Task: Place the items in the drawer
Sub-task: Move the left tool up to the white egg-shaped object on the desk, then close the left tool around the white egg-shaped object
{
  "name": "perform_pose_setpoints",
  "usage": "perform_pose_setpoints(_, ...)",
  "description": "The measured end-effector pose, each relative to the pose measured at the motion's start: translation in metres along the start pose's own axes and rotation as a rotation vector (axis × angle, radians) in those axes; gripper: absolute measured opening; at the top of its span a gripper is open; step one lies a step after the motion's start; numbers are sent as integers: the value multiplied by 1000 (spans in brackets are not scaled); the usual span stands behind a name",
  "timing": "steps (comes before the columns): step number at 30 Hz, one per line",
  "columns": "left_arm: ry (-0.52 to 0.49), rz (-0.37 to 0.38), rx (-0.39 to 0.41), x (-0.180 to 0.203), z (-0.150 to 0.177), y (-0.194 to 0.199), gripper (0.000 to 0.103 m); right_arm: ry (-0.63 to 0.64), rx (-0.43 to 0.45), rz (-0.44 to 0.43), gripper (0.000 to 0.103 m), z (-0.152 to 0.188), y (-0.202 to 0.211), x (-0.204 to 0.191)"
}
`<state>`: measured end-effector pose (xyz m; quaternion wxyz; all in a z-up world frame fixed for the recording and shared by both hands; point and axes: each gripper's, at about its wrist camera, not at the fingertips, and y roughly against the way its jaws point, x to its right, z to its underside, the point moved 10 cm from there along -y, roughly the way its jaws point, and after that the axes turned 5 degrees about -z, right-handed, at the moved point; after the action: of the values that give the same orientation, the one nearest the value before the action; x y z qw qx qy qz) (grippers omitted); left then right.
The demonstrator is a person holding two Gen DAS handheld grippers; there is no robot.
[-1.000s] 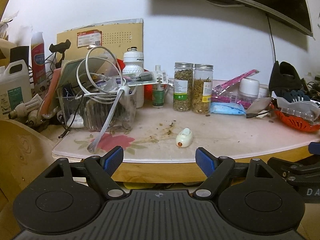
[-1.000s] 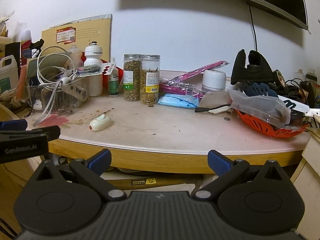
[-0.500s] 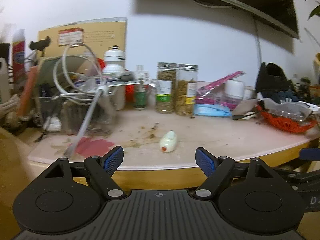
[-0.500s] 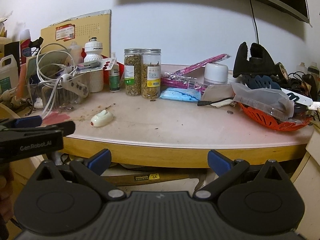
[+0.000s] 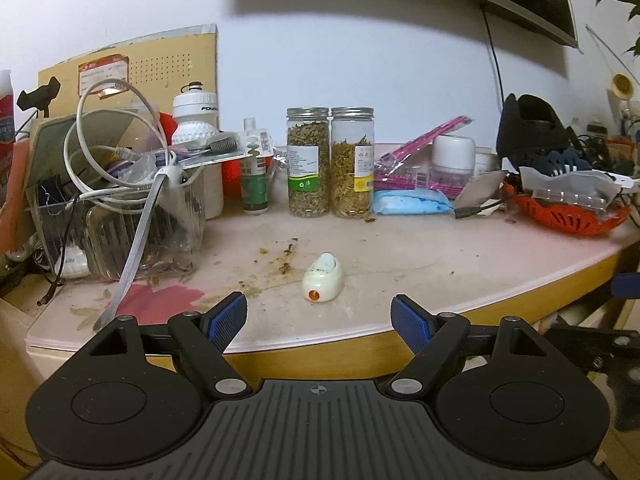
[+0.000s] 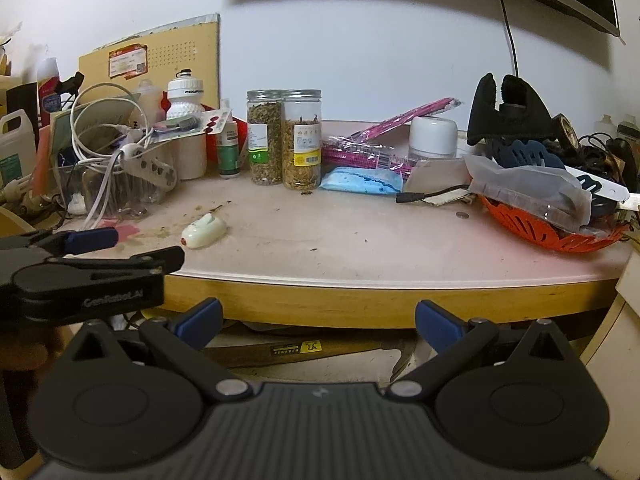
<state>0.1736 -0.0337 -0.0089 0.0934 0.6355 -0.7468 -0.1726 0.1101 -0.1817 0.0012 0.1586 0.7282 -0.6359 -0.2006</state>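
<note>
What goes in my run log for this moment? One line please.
left gripper: open, empty | right gripper: open, empty | white device: on table | drawer: unseen

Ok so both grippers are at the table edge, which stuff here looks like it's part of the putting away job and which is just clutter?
Likely in play:
- left gripper, open, lined up with the small white device
- right gripper, open, below the table edge

Probably just lying about:
- two herb jars
- blue packet
- orange basket
- cable tub

No drawer is visible.
</note>
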Motion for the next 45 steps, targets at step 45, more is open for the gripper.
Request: perform_pose_setpoints(45, -28, 41, 3, 6, -8, -88, 79, -18, -80, -25, 103, 13, -15, -1)
